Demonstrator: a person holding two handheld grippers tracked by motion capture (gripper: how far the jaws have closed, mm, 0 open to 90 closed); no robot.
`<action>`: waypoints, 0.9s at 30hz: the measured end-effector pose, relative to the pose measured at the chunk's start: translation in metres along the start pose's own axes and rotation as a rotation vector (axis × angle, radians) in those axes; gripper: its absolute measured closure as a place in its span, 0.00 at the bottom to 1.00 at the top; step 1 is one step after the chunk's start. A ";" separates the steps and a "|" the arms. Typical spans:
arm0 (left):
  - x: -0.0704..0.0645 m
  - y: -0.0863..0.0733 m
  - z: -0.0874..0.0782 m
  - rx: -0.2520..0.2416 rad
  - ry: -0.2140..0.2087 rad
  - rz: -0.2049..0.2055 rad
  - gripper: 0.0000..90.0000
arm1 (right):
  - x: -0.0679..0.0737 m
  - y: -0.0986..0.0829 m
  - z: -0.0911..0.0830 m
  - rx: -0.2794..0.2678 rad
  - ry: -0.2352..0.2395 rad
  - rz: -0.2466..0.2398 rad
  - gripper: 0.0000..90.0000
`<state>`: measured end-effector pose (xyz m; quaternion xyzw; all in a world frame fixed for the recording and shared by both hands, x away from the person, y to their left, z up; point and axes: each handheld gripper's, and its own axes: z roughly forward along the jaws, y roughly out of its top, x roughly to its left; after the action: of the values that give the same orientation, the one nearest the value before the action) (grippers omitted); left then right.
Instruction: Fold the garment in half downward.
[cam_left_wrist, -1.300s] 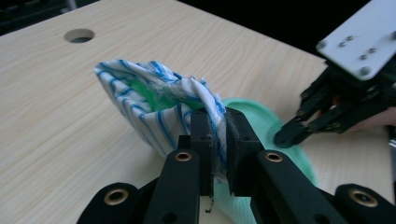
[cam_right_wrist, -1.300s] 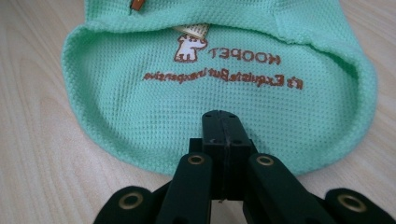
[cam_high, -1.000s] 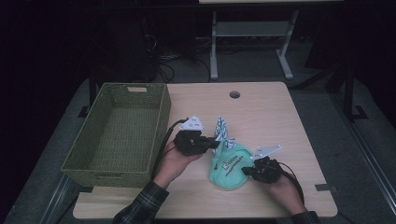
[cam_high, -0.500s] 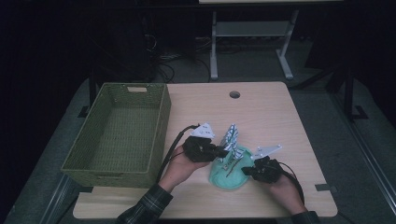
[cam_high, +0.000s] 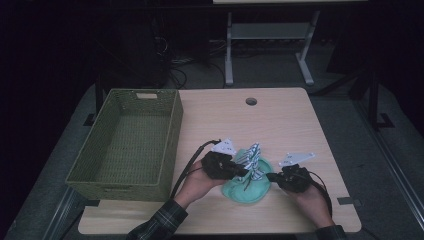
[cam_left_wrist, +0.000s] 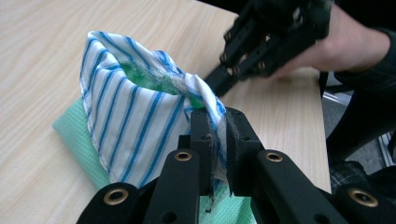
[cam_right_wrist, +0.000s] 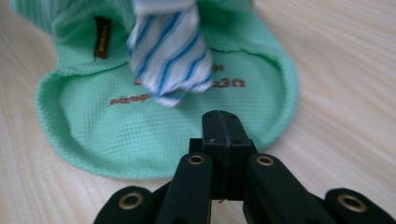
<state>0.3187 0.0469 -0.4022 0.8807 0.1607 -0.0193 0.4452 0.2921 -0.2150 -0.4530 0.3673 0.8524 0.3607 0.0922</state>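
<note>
Item 1: striped cloth (cam_left_wrist: 135, 121), white with blue stripes, bunched and lifted into a peak directly above the green cloth (cam_right_wrist: 154, 126); a fold of green shows inside its open top in the left gripper view. Item 2: green cloth, mint waffle-weave with brown stitched lettering and a small brown label, lying flat on the table (cam_high: 280, 120) near its front edge, to the right of the basket (cam_high: 125, 145) and apart from it; the striped cloth's lower tip hangs over its middle. Item 3: left gripper (cam_left_wrist: 215, 140), clenched on an edge of the striped cloth, fabric pinched between both jaws, positioned at the left rim of the green cloth and held in the person's left hand (cam_high: 197, 182). Item 4: right gripper (cam_right_wrist: 219, 135), jaws pressed together with nothing between them, tips just over the near right rim of the green cloth; whether they touch it cannot be told; held in the right hand (cam_high: 312, 200). Item 5: basket, 1 unit, green woven, rectangular, on the table's left side, left of the green cloth. Item 6: table, light wood, 1 round hole (cam_high: 251, 101) near its far edge, well beyond the green cloth.
</note>
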 end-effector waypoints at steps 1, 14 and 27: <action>-0.001 0.000 0.002 0.008 -0.001 0.001 0.92 | -0.001 0.000 -0.001 -0.004 -0.006 0.004 1.00; 0.000 -0.006 0.015 0.037 -0.047 -0.009 0.74 | -0.006 -0.002 -0.008 -0.027 -0.026 0.011 1.00; 0.021 0.005 -0.013 -0.025 -0.018 -0.031 0.93 | -0.010 -0.004 -0.010 -0.027 -0.035 0.022 1.00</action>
<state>0.3386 0.0597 -0.3942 0.8723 0.1705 -0.0320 0.4572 0.2928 -0.2289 -0.4498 0.3815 0.8416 0.3667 0.1081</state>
